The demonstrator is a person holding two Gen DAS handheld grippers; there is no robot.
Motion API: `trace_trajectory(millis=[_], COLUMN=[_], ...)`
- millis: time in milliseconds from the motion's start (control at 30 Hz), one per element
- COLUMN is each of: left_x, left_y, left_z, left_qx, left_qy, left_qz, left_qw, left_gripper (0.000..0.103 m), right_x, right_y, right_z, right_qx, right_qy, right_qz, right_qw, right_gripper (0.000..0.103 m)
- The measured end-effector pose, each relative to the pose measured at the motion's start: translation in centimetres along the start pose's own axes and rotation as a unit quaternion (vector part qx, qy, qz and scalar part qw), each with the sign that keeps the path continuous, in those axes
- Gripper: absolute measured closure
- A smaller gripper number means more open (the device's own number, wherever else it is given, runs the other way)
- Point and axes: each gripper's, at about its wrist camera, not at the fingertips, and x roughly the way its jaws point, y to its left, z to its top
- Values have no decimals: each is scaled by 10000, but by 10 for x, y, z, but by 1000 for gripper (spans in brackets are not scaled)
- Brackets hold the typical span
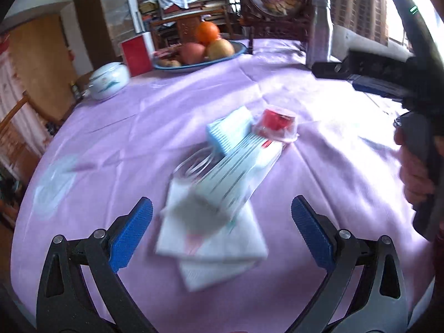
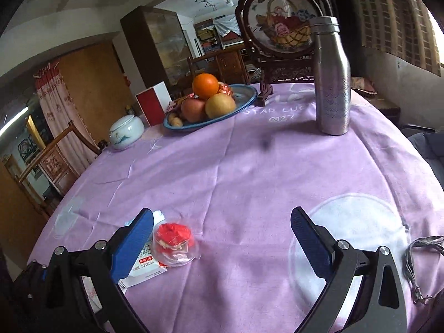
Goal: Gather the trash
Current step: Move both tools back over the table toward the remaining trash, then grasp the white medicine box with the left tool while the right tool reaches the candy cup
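Note:
A pile of trash lies on the purple tablecloth (image 1: 125, 127): a white folded tissue (image 1: 211, 238), a white medicine box (image 1: 238, 172), a light blue box (image 1: 227, 130) and a clear plastic cup with red waste (image 1: 276, 125). My left gripper (image 1: 222, 222) is open, its blue pads either side of the tissue and box, just above them. My right gripper (image 2: 222, 230) is open and empty; the clear cup (image 2: 174, 241) and medicine box (image 2: 144, 269) lie by its left finger (image 2: 136, 241). The right gripper body (image 1: 388, 75) shows at right in the left wrist view.
A blue fruit plate (image 2: 244, 100) with an orange and apples, a white lidded jar (image 2: 126, 134), a red and white box (image 2: 152, 105), a steel bottle (image 2: 331, 77) and a framed embroidery stand (image 2: 280, 27) stand at the back. A grey cord (image 2: 419, 249) lies at right.

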Motion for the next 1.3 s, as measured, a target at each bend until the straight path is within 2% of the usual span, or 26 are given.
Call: trace_trajectory(millis=[100, 167, 233, 300, 333, 400, 467, 600, 767, 833, 867, 900, 1033, 1233, 1300], left_x=[32, 53, 62, 64, 58, 49, 34, 15, -7, -11, -11, -11, 4, 19, 22], left_y=[-6, -8, -10, -17, -21, -25, -25, -14, 8, 12, 13, 11, -2, -32, -36], left_z=[18, 26, 27, 27, 26, 23, 16, 5, -9, -10, -8, -6, -1, -6, -7], left_qx=[69, 40, 3, 97, 176, 223, 261, 163, -45, -134, -161, -168, -76, 548, 628], left_qy=[191, 516, 707, 714, 606, 536, 414, 404, 381, 396, 360, 311, 410, 545, 645], left_qz=[-51, -264, -501, -608, -713, -960, -909, -982, -904, -963, -929, -825, -833, -640, -650], left_qw=[9998, 9983, 9962, 9955, 9955, 9937, 9947, 9942, 9952, 9945, 9949, 9960, 9956, 9950, 9938], left_gripper=[6, 7, 17, 39, 45, 53, 55, 55, 53, 40, 32, 28, 27, 28, 48], right_x=[-7, -8, -7, -5, -4, -2, -4, -8, -7, -8, -8, -9, -10, -6, -7], right_y=[-11, -15, -17, -15, -13, -11, -11, -13, -13, -12, -11, -10, -11, -15, -11], right_z=[5, 6, 7, 5, 3, 2, 2, 2, -1, -1, -1, -1, 0, 0, 0], right_qx=[356, 511, 549, 515, 494, 473, 447, 530, 576, 582, 572, 546, 532, 725, 608], right_qy=[-29, -22, -19, 40, 98, 173, 137, 80, 172, 193, 183, 167, 136, 281, 244], right_qz=[186, 221, 221, 171, 191, 245, 207, 217, 289, 361, 367, 356, 331, 497, 441], right_qw=[9992, 9984, 9982, 9985, 9986, 9984, 9987, 9983, 9978, 9975, 9975, 9977, 9979, 9957, 9969], right_gripper=[6, 6, 6, 6, 6, 6, 6, 6, 6, 6, 6, 6, 6, 6, 6])
